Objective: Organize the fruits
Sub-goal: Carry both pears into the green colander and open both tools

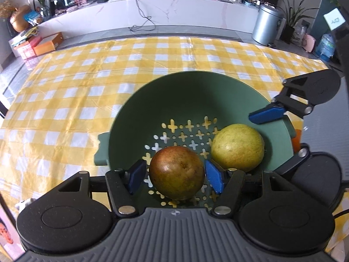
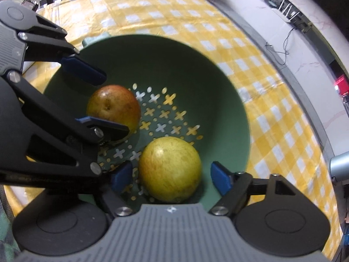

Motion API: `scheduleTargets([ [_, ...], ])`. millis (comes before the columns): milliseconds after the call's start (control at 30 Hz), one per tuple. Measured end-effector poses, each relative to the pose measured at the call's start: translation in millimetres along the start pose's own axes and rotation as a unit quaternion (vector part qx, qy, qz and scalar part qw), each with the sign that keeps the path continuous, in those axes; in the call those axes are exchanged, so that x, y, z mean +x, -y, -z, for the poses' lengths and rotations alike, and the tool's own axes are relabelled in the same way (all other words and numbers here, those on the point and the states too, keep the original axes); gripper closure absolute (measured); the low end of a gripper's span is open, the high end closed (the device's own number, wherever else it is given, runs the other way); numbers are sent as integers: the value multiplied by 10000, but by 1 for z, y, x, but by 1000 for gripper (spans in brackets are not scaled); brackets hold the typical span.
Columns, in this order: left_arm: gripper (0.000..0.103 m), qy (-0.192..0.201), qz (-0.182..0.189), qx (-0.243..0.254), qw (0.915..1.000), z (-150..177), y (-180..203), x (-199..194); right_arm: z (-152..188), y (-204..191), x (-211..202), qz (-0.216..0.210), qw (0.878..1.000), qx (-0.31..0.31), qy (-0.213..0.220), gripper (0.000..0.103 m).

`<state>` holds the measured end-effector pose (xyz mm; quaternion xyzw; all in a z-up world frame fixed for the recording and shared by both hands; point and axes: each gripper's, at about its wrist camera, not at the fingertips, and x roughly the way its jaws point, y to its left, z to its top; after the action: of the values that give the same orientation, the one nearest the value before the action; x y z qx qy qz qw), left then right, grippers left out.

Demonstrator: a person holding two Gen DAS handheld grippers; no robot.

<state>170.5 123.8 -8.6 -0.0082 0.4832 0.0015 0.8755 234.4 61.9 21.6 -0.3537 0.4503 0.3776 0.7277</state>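
Sitting low center in the green colander (image 1: 229, 91): reddish fruit (image 1: 176, 172) between spread left gripper (image 1: 175, 176); yellow fruit (image 2: 169, 169) between spread right gripper (image 2: 171, 178).

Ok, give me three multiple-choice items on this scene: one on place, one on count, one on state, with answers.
1. The yellow-green fruit lies: A) on the cloth B) in the green colander C) in a box.
2. Fruits in the colander: A) one B) two C) four.
3. The left tongs around the reddish-brown fruit are: A) open B) clamped shut C) out of view.

B: it rests on the perforated bottom.
B: only those two show.
A: gaps show on both sides of the fruit.
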Motion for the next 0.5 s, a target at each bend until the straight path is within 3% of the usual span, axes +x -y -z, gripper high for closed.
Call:
scheduleTargets([
  [200,29,128,-78,-154,9998,3,2,-14,5,2,-19,48,9995,173,256,27],
  [500,28,821,-174,-307,9960,11,25,-61,40,7,-73,252,9903,804,1109,24],
])
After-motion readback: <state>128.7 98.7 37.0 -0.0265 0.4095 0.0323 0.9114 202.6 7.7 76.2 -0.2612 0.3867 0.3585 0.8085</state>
